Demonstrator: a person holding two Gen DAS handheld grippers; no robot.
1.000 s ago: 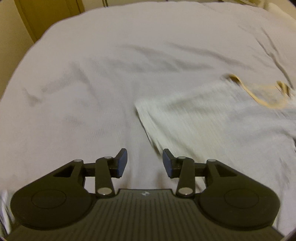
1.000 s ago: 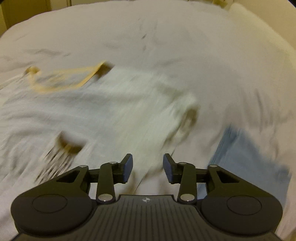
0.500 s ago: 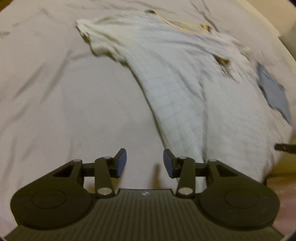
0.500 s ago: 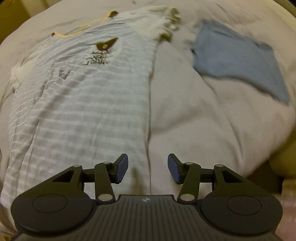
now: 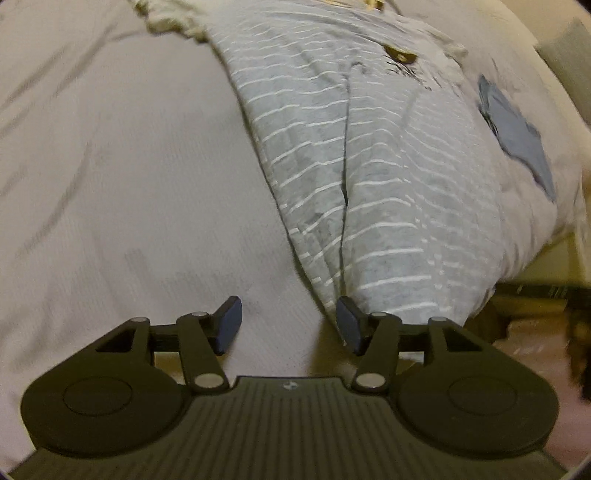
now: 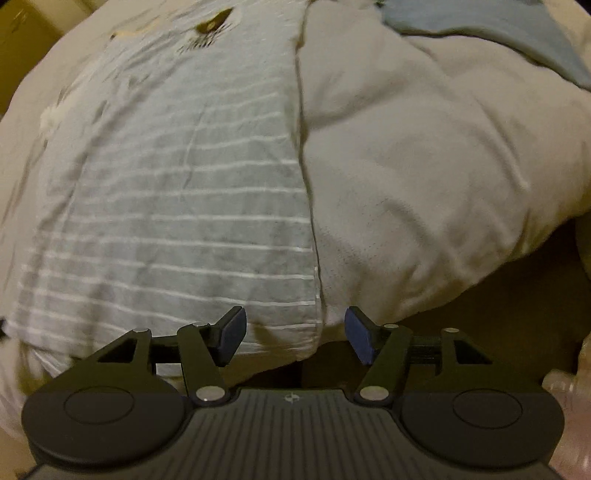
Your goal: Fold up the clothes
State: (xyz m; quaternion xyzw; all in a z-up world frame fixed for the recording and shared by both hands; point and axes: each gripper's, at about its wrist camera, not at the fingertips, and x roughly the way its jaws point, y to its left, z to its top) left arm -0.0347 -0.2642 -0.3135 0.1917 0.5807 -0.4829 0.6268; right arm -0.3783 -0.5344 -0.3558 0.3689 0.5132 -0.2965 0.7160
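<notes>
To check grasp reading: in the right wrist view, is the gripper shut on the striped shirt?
No: the right gripper is open, over the striped shirt's hem corner.

The left gripper (image 5: pixel 288 325) and the right gripper (image 6: pixel 293 334) are built alike: a matte black body with a ribbed central panel bearing a small pale emblem, flanked by two rounded housings with embossed discs. Black link arms are pinned with silver screws, and the fingers (image 5: pixel 229 323) are faced with dark blue pads (image 6: pixel 357 338).

Striped shirt (image 5: pixel 369 155) collar cut off at top; blue cloth (image 6: pixel 498 22) cropped.
</notes>
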